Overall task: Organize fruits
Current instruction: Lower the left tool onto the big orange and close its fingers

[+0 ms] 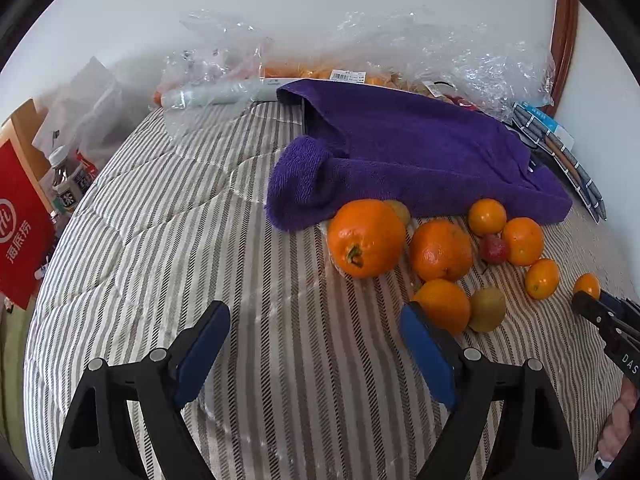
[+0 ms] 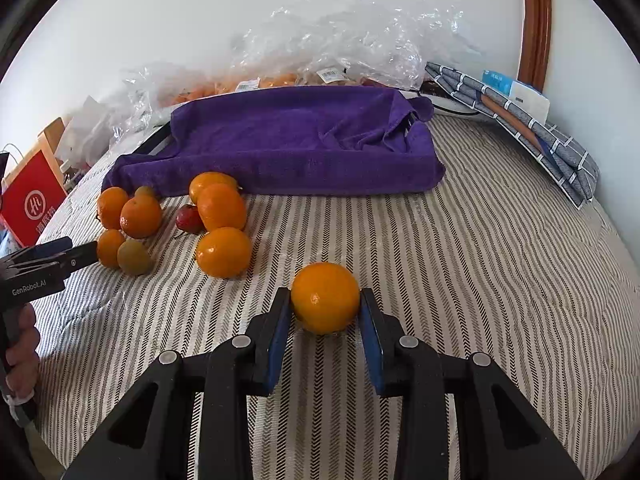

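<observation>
Several oranges lie on the striped bedspread (image 1: 200,240) in front of a purple towel (image 1: 420,152). The biggest orange (image 1: 366,238) is at the left of the group, with a red strawberry (image 1: 494,249) and a brown-green kiwi (image 1: 487,309) among them. My left gripper (image 1: 316,332) is open and empty; its right finger is beside a small orange (image 1: 444,306). My right gripper (image 2: 325,308) is closed around a lone orange (image 2: 325,297) resting on the bedspread (image 2: 480,280), both pads touching it. The same orange (image 1: 587,286) shows at the right gripper's tip in the left wrist view.
Crumpled clear plastic bags (image 2: 340,48) with packed fruit lie behind the towel (image 2: 288,136). A folded grey checked cloth (image 2: 532,136) is at the back right. A red box (image 2: 34,200) stands off the bed's left edge. The left gripper (image 2: 40,264) shows at the left.
</observation>
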A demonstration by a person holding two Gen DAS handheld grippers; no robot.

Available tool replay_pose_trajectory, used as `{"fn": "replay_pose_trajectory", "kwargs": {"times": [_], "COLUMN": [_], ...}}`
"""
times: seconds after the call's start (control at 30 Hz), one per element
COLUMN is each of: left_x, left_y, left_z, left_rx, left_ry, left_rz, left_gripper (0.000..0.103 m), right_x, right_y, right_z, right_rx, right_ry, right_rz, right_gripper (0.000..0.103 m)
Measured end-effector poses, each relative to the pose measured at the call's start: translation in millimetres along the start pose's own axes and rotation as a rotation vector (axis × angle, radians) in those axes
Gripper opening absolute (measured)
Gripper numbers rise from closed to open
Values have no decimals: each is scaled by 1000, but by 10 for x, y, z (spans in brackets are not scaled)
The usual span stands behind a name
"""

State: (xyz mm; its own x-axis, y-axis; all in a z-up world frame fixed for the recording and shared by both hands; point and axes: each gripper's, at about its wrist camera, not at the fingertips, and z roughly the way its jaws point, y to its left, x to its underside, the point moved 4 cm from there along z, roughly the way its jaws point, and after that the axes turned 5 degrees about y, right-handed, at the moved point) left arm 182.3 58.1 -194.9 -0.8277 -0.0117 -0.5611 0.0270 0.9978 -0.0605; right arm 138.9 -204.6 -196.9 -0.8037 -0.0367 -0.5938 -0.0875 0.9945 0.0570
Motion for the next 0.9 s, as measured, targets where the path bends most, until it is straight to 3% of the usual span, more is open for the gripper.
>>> {"fn": "replay_pose_trajectory", "kwargs": {"times": [0.27, 0.37, 0.43, 0.5, 0.67, 0.9], "left_x": [-279, -334, -347, -334, -303, -286], "left_y": [-83, -116, -133, -146, -128, 84], "left_z": [105, 148, 185, 166, 40, -103], "left_rx": [49, 72, 116, 142, 118, 84], "left_ry": [-44, -41, -26, -32, -93, -169], "left_rz": [6, 4, -9, -6, -16, -115], "left_gripper": [86, 71, 50, 40, 40, 40], "right_x": [-25, -19, -16, -15, -9, 6], "right_y": [-84, -86, -85, -70, -12, 84], "right_z": [7, 7, 13, 20, -4, -59], "right_rx": [-31, -33, -27, -30, -45, -28], "right_ry": [-13, -13, -11, -6, -18, -46], "right_rz": [48, 52, 48, 37, -4, -52], "right_gripper": [34, 34, 34, 34, 34, 34]}}
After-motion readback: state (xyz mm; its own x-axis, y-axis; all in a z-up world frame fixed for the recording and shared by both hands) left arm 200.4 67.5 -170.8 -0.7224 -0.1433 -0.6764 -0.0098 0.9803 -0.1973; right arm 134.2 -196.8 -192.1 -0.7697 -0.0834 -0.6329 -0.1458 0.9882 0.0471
